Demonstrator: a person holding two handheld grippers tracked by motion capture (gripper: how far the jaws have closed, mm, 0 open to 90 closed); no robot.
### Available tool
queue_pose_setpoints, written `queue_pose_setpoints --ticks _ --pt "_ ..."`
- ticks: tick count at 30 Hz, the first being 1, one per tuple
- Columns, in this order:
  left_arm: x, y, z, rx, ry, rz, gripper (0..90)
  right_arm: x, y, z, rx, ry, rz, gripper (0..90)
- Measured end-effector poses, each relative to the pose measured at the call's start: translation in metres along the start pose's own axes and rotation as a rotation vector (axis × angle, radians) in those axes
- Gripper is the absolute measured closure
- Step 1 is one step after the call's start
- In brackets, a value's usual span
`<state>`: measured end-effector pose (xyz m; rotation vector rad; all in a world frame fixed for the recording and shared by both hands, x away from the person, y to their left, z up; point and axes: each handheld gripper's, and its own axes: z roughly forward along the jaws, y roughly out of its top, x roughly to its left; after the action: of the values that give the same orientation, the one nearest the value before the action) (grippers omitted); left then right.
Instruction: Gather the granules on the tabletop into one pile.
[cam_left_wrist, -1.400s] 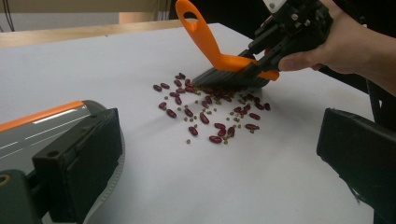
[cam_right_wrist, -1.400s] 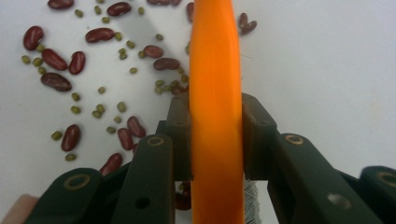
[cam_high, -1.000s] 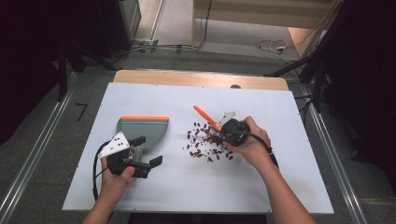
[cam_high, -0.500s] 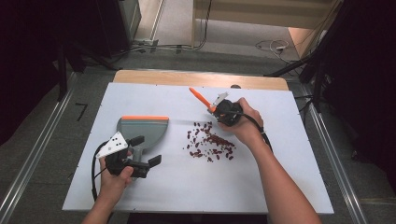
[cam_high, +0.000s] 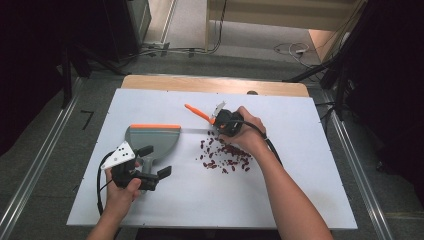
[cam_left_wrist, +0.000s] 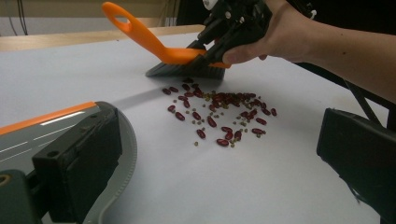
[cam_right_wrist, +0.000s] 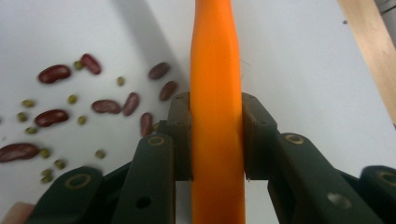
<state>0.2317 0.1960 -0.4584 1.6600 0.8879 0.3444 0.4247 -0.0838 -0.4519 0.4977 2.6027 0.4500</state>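
The right hand-held gripper (cam_high: 218, 119) is clenched on the orange handle of a small brush (cam_left_wrist: 154, 44); in the right gripper view the handle (cam_right_wrist: 215, 112) runs straight up between the two dark pads, which press on both its sides. In the left gripper view the brush's dark bristles rest on the white worktop (cam_high: 300, 170) at the far edge of a loose scatter of red beans (cam_high: 225, 156), with smaller green ones (cam_right_wrist: 72, 99) mixed in. The pile lies just on the person's side of the brush, between it and the front edge of the worktop.

The left hand-held gripper (cam_high: 156, 161) is at the near end of a grey dustpan (cam_high: 152, 140) with an orange strip along its far edge. One jaw is against the pan's near rim and the other stands well clear to the side, so I cannot tell whether it is gripping. The pan lies flat, near the beans and to their left.

The brush looks light and stiff in the handle, soft at the bristles. The handle is smooth plastic, so it may twist in the pads under a sideways push; a hold low down near the bristle head, as here, gives the best control. The beans are hard, smooth and loose, likely to roll and scatter under a quick stroke, the small green ones most of all. The pan seems light enough to slide if the beans are pushed against it unheld
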Motion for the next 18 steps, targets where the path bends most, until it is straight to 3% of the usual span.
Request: queue_pose_setpoints --ticks 4,18 --pt "-0.001 0.001 0.001 0.002 0.0 0.007 0.6 0.008 -0.003 -0.004 -0.021 0.05 -0.016 68.0" --pt "-0.001 0.0 0.001 0.006 -0.001 0.003 0.6 0.032 -0.013 -0.016 -0.053 0.103 -0.12 67.5"
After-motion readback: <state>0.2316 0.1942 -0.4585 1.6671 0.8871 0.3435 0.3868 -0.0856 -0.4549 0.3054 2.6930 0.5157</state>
